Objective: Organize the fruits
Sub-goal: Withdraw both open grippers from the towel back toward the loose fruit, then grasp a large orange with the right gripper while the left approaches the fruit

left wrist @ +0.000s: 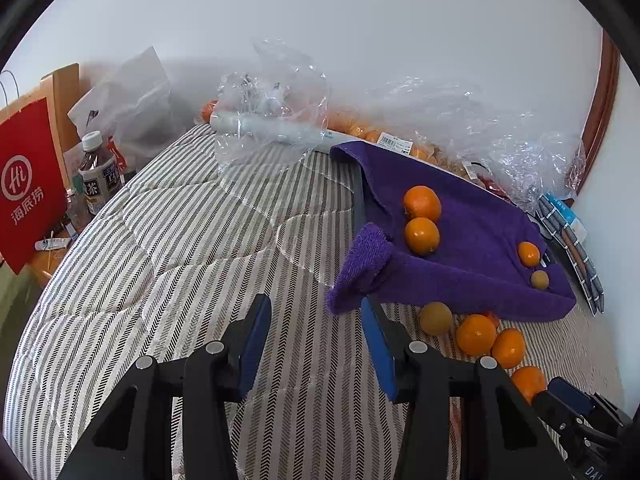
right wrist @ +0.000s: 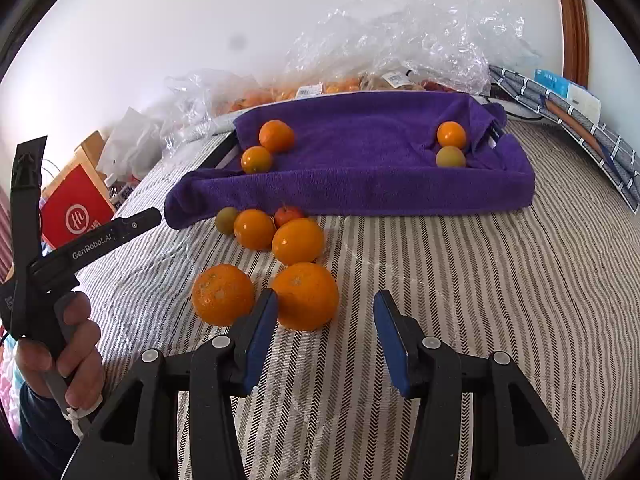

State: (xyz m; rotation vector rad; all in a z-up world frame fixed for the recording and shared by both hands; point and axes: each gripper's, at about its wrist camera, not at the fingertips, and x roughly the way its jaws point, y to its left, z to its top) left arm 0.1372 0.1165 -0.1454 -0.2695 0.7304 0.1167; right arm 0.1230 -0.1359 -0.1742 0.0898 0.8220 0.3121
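Oranges (right wrist: pixel 305 295), round with no long axis, lie loose before the towel's (right wrist: pixel 360 184) front edge; both grippers (left wrist: pixel 316 340) (right wrist: pixel 326 338) gape part-open, empty.

On the purple towel (right wrist: pixel 360 184) lie four fruits: two oranges (right wrist: pixel 276 135) near its left end and, near its right end, one small orange (right wrist: pixel 451 134) with one yellow-green fruit (right wrist: pixel 450 157) just beside it. On the striped bedcover (right wrist: pixel 460 280), in front of the towel's front edge, sit six more: four oranges (right wrist: pixel 305 295), one yellow-green fruit (right wrist: pixel 227 220) and one small red fruit (right wrist: pixel 289 214), half hidden. Along the far edge lie several clear plastic bags (right wrist: pixel 420 40), probably three, two holding orange fruit too crowded to count. One tea bottle (left wrist: pixel 98 174) and one red paper bag (left wrist: pixel 28 184) stand past the left edge.
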